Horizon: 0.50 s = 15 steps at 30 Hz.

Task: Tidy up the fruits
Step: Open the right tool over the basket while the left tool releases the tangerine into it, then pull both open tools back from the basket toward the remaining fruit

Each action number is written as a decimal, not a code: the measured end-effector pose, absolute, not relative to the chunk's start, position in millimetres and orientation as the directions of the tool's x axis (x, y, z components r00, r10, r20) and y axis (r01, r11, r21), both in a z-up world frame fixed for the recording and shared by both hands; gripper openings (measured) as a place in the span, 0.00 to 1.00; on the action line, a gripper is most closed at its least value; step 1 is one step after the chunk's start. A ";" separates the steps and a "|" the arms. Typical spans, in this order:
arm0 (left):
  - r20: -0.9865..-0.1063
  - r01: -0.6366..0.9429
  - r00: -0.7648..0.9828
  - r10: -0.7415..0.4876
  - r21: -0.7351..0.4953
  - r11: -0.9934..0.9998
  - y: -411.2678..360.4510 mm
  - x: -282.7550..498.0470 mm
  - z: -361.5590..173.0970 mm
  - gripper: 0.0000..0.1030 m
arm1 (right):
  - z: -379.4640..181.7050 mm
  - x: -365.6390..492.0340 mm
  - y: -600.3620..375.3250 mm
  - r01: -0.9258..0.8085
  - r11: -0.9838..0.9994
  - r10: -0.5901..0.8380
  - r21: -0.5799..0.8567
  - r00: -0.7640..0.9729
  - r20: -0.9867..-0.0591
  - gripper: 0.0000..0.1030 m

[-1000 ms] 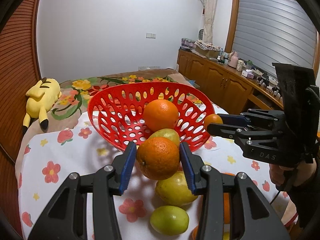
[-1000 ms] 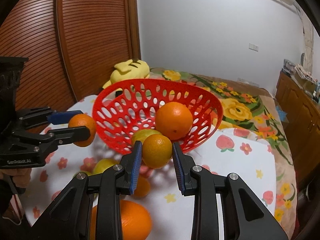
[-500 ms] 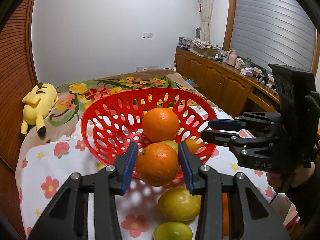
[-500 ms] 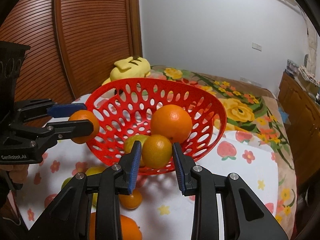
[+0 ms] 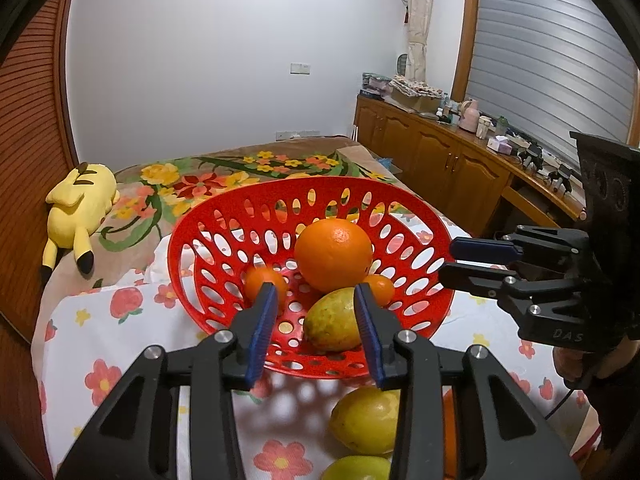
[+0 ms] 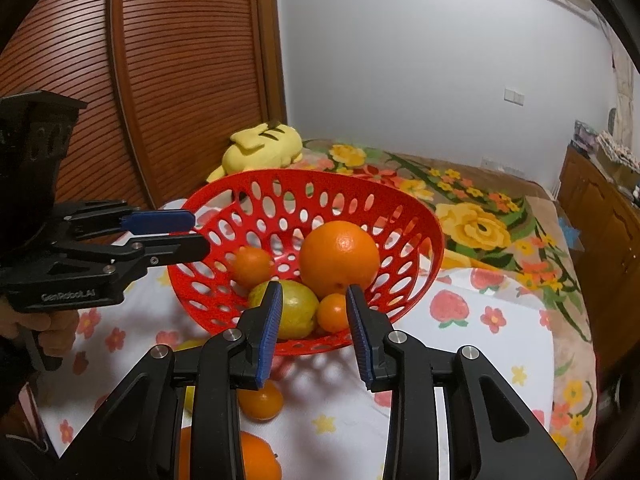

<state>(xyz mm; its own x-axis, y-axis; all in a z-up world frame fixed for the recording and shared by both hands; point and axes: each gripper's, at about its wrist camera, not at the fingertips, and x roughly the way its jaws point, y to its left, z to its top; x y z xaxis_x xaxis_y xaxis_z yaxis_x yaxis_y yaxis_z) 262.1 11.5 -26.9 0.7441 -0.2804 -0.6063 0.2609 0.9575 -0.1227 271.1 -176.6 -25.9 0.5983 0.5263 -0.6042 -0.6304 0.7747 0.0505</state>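
A red perforated basket (image 5: 200, 240) (image 6: 400, 208) stands on the floral cloth. It holds a large orange (image 5: 333, 255) (image 6: 339, 258), two small oranges (image 5: 262, 282) (image 5: 379, 287) (image 6: 252, 266) (image 6: 333, 312) and a yellow-green fruit (image 5: 332, 325) (image 6: 298, 312). My left gripper (image 5: 316, 328) (image 6: 182, 232) is open and empty at the basket's near rim. My right gripper (image 6: 314, 326) (image 5: 472, 260) is open and empty at the opposite rim. Loose fruit lies in front: a yellow one (image 5: 366, 420), a green one (image 5: 356, 469), and oranges (image 6: 260, 398) (image 6: 256, 456).
A yellow plush toy (image 5: 78, 204) (image 6: 264, 150) lies on the flowered bedspread behind the basket. A wooden sideboard (image 5: 452, 172) with clutter runs along the right. A brown slatted wardrobe (image 6: 180, 80) stands at the left.
Both grippers moved over the basket's rim and opened. The orange each held now lies in the basket.
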 end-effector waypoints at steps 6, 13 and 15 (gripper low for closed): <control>-0.603 0.263 0.746 -0.282 -0.122 0.957 12.7 256.9 -26.9 0.37 | -24.0 264.8 -178.5 -0.629 0.776 0.529 0.055 0.600 -0.600 0.32; -0.593 0.265 0.754 -0.282 -0.118 0.957 12.1 240.4 -24.6 0.39 | -17.3 247.1 -182.4 -0.623 0.781 0.526 0.047 0.615 -0.587 0.33; -0.590 0.265 0.757 -0.283 -0.118 0.957 13.9 235.4 -23.6 0.41 | -14.4 240.2 -184.0 -0.619 0.785 0.523 0.043 0.622 -0.582 0.34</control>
<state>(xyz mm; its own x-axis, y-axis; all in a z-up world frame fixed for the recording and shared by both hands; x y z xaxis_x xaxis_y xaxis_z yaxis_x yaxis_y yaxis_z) 235.4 13.9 -23.6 0.7566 -0.2825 -0.5896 0.2653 0.9569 -0.1181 240.2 -184.0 -14.4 0.6224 0.5228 -0.5825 -0.6186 0.7846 0.0432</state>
